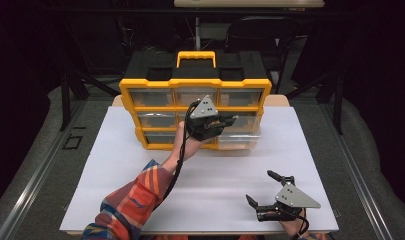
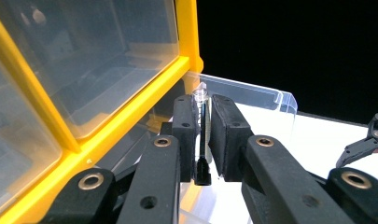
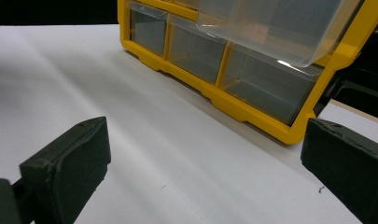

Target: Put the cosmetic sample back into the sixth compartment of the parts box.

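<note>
Table: white rectangular tabletop (image 1: 140, 165); front half and both side edges bare, wide room to move.
Cabinet: yellow-framed plastic organiser with clear drawers (image 1: 155, 97) at the back edge, centred.
Drawer: clear plastic drawer (image 1: 247, 131), middle row, right column, pulled partly out; contents cannot be told.
Left gripper (image 2: 204, 135): jaws clamped on the drawer's front lip.
Right gripper (image 1: 262, 189): jaws spread wide, empty, near the front right corner.

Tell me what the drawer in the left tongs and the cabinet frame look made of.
The drawer, pinched by its front lip in the left tongs, looks like clear, glossy plastic: the table shows through it and its edges catch light. The cabinet frame looks like opaque yellow moulded plastic with a smooth, slightly shiny finish.
</note>
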`<state>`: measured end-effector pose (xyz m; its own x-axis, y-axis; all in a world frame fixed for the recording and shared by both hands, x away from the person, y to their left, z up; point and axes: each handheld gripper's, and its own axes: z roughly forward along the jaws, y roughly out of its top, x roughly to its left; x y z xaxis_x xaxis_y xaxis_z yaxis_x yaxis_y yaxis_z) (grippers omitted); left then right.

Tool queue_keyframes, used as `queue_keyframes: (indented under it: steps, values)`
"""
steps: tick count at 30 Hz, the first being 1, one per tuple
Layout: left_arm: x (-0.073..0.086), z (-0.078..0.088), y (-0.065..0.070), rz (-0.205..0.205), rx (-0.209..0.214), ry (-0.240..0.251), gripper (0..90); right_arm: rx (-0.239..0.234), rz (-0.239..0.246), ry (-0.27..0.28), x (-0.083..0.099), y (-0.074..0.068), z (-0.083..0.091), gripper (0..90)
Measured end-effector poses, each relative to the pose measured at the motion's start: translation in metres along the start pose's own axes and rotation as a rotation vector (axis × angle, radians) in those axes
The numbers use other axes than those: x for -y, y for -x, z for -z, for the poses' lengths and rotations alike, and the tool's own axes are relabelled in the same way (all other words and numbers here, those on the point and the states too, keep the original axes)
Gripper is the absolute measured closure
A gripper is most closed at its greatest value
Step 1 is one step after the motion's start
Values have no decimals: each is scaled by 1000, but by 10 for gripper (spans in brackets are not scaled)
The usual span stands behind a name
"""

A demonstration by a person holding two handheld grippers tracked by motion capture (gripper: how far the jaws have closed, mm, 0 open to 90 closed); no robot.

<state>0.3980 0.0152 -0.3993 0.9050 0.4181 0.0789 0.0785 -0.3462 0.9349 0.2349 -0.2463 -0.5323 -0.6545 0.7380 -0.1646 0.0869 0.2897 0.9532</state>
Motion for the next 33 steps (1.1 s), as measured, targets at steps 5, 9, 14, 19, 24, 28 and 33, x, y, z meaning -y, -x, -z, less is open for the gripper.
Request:
queue_keyframes:
  steps: [5, 9, 14, 19, 24, 28, 33]
  values:
    - [2, -3, -1, 6, 1, -14, 801, 0, 0, 1, 0, 0, 0, 9]
    - [3, -5, 0, 9, 2, -25, 800, -1, 1, 0, 0, 0, 0, 9]
    - [4, -8, 1, 5, 5, -41, 799, -1, 1, -1, 0, 0, 0, 9]
    - [5, -6, 1, 25, -8, -28, 742, -1, 1, -1, 0, 0, 0, 9]
    - [4, -2, -1, 49, -13, -31, 453, -1, 1, 0, 0, 0, 0, 9]
    - [3, 5, 0, 55, -16, -33, 257, -2, 1, -2, 0, 0, 0, 9]
    - [4, 21, 2, 40, -37, -20, 151, -2, 2, -2, 0, -1, 0, 10]
